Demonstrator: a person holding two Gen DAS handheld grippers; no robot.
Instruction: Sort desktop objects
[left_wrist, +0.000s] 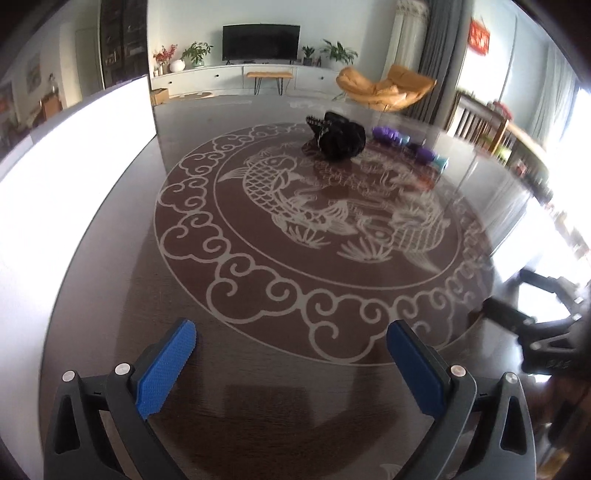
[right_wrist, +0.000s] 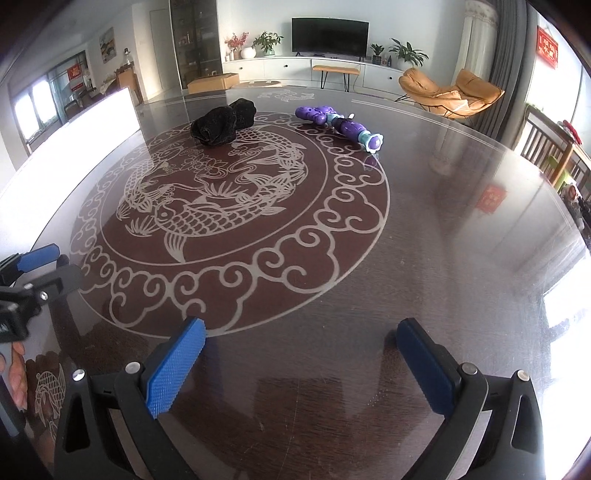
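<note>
A: Logging targets. The black bundle (right_wrist: 224, 122) is lying at the far edge of the fish medallion (right_wrist: 207, 206); it looks like soft crumpled fabric (cannot confirm the material). The purple toy (right_wrist: 338, 123) is lying just right of it, near but apart, its teal flower tip pointing to the near right.

B: And the grippers?

A: Both are hovering over the near side of the dark table (right_wrist: 461, 229), well apart from the objects. The left gripper (left_wrist: 291, 369) is showing its blue pads spread wide with nothing between them; the right gripper (right_wrist: 301, 369) is likewise wide and empty.

B: The destination?

A: A white panel (left_wrist: 74, 177) is standing along the left edge; whether it belongs to a bin, I cannot tell.

B: Advice for the reach?

A: My judgement: the right gripper is sitting closer to the toy, so it should be approaching low and across the toy's narrow body, not its length. The bundle will likely be compressing, so the pads should be closing deep around its middle.
</note>
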